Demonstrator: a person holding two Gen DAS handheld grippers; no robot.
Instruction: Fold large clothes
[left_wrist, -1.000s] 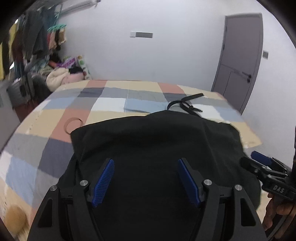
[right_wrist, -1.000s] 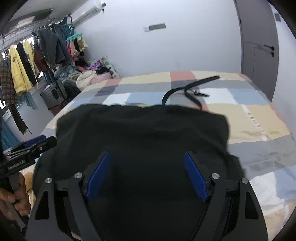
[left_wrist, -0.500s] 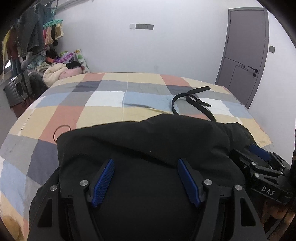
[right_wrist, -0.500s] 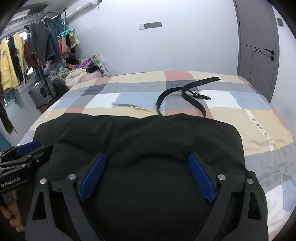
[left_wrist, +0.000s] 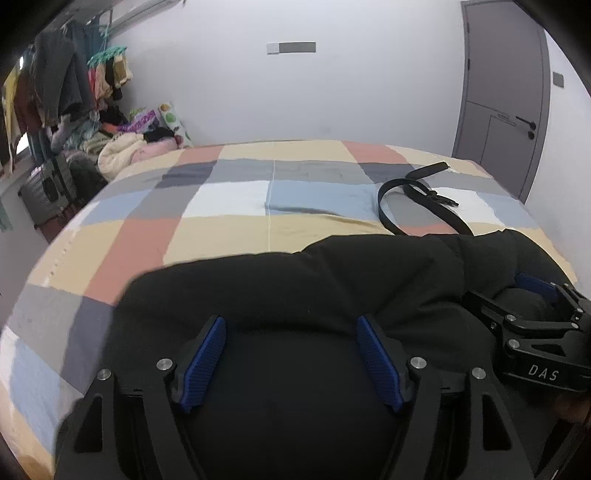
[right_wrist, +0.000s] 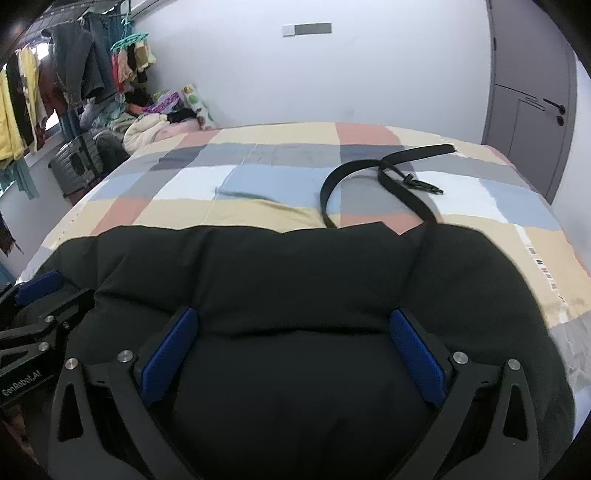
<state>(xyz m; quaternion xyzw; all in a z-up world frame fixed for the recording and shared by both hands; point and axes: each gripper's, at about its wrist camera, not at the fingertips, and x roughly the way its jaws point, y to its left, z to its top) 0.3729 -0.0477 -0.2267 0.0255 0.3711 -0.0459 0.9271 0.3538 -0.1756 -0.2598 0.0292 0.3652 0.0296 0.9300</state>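
A large black garment (left_wrist: 332, 280) lies bunched on the near part of the checked bed (left_wrist: 221, 206); it also fills the lower right wrist view (right_wrist: 295, 273). My left gripper (left_wrist: 291, 325) is open, its blue pads spread over the garment's near fold. My right gripper (right_wrist: 291, 317) is open too, over the same fold further right. The right gripper shows in the left wrist view (left_wrist: 535, 295) at the right edge, and the left gripper shows in the right wrist view (right_wrist: 40, 291) at the left edge.
A black belt (left_wrist: 413, 195) lies looped on the bed beyond the garment, also in the right wrist view (right_wrist: 384, 177). A clothes rack (right_wrist: 55, 85) and a pile of laundry (left_wrist: 125, 147) stand left of the bed. A grey door (left_wrist: 506, 96) is at the right.
Both grippers have dropped lower and closer to the bed, and the garment's far edge has sunk and bunched toward me. Both stayed open.
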